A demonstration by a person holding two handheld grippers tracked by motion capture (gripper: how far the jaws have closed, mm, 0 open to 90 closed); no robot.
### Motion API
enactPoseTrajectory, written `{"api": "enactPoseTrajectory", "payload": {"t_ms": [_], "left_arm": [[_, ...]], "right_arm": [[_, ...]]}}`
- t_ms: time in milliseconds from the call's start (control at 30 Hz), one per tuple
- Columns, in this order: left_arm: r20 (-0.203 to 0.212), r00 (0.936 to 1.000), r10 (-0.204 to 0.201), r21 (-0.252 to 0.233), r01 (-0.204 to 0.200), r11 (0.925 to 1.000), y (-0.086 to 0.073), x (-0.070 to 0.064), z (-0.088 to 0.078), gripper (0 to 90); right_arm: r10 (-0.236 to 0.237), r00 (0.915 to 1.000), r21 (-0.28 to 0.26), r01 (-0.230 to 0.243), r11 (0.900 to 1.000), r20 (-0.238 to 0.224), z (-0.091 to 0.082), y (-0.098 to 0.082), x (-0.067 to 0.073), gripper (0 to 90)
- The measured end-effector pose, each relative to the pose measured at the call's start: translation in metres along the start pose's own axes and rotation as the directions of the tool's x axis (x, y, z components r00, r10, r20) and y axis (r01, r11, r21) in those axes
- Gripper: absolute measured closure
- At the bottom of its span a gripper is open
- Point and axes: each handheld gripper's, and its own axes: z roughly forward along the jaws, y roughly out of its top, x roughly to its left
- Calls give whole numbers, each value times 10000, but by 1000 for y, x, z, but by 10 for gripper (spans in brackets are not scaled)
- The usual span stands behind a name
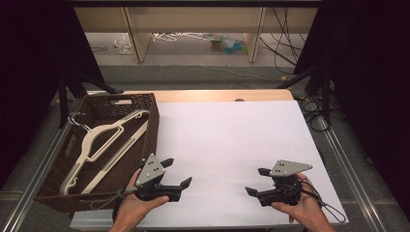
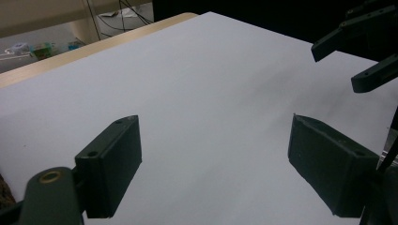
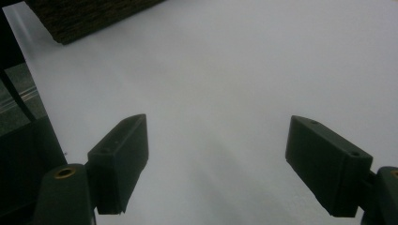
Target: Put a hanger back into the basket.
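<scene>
Left tool (image 1: 176, 173): jaws spread wide and empty, held low over the near left part of the white tabletop (image 1: 227, 145), just beside the basket's near right corner; the left gripper view shows bare white sheet between its two black pads
Right tool (image 1: 257, 181): jaws also spread wide, nothing between them, held over the near right part of the tabletop, well apart from the basket
Hangers (image 1: 104, 145): two cream-coloured clothes hangers lying flat in the basket, one across the other, long bars running from the near left corner toward the far right; a metal hook (image 1: 77, 120) sits at the far left end
Basket (image 1: 152, 126): dark woven tray with low walls and a cut-out handle in the far wall, at the left edge of the tabletop
Likely weight: light, an easy one-handed lift
Stiffness: looks like rigid moulded plastic or wood, so it should keep its shape under a pinch
Surface: smooth and probably a little slick, so a firm closing is wise
Where to grip: the straight lower bar or a shoulder arm, across the narrow dimension, away from where the two cross
Risk: the hook or the overlapping arms may snag on the other hanger or the weave, so lifting the top one first seems safest
</scene>
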Motion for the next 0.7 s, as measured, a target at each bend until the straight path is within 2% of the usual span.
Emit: {"api": "enactPoseTrajectory", "payload": {"t_ms": [67,267,533,600,700], "left_arm": [[72,9998,196,13,-196,9998,-3,-3,2,178],[153,9998,133,60,-134,9999,-13,-8,2,173],[111,9998,160,-132,-158,9998,-21,-7,-1,171],[155,9997,163,-119,-161,9998,-22,-6,-1,171],[142,9998,159,-76,-158,9998,-22,-6,-2,171]], "right_arm": [[-11,10000,-140,11,9999,-2,0,-1,1,225],[83,10000,-359,-83,9993,5,-2,-5,6,218],[-1,10000,-739,0,9973,-20,-6,-12,11,194],[88,9998,-692,-100,9976,-178,-6,-12,12,193],[118,9999,-832,-121,9965,-35,-7,-13,11,191]]}}
